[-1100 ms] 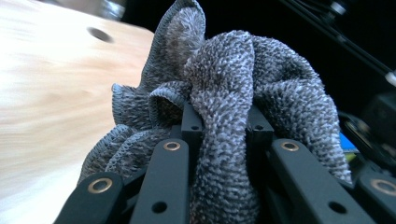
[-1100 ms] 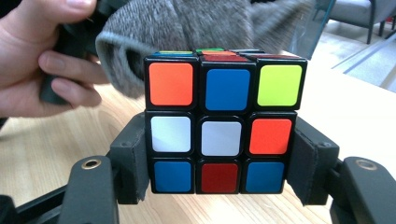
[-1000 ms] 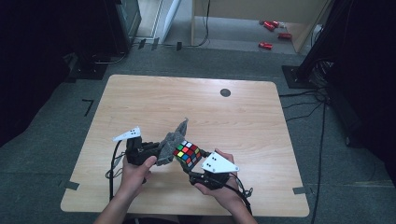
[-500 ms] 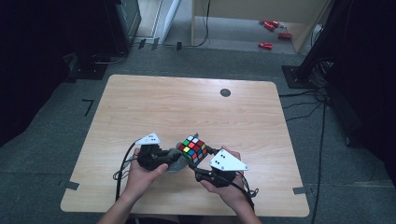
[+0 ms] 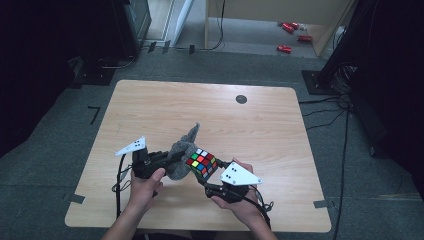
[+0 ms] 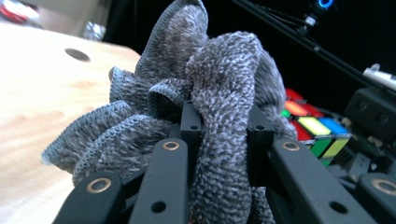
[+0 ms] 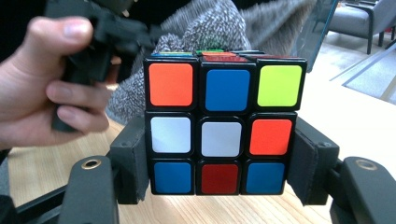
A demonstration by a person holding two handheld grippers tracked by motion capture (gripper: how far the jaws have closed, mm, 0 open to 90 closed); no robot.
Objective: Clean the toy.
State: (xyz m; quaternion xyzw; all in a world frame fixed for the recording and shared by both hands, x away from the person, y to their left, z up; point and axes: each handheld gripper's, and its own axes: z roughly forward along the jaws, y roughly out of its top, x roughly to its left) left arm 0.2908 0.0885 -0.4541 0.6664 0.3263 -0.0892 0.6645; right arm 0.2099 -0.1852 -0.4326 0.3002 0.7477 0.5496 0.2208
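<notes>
Low over the near edge of the bench (image 5: 150,100), the right claw (image 5: 212,172) clamps the colourful puzzle cube (image 5: 201,163) by its sides while the left claw (image 5: 172,159), pinched tight on a bunched grey cloth (image 5: 182,150), presses that cloth against the cube's far face.

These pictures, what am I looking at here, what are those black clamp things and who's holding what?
A person sits at a wooden table with a hand-held two-jaw gripper in each hand. One picture looks down from above; the other two come from cameras riding on the grippers. The left gripper is shut on a grey cloth. The right gripper clamps a colourful puzzle cube by its sides. From above, cloth and cube meet, as if the cube is being wiped.
</notes>
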